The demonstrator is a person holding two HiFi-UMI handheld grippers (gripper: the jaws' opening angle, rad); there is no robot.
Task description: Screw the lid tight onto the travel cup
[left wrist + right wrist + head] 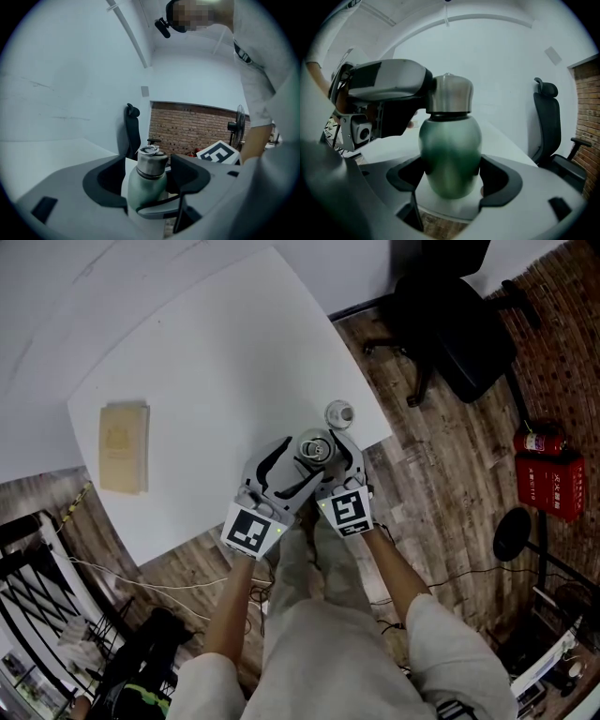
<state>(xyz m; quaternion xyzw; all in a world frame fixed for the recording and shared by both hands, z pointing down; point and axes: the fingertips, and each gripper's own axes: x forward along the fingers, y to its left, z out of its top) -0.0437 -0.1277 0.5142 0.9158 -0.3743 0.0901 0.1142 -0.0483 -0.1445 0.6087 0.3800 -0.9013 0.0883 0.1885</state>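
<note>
No legible text anywhere, white print on the red box [551, 486] too small (a few characters perhaps)

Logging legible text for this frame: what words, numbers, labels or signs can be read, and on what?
Nothing reads clearly.
On the red box by the wall: white print, too small to read.
On the left marker cube and right marker cube: patterns, no words.
On the travel cup: no label visible.
</note>
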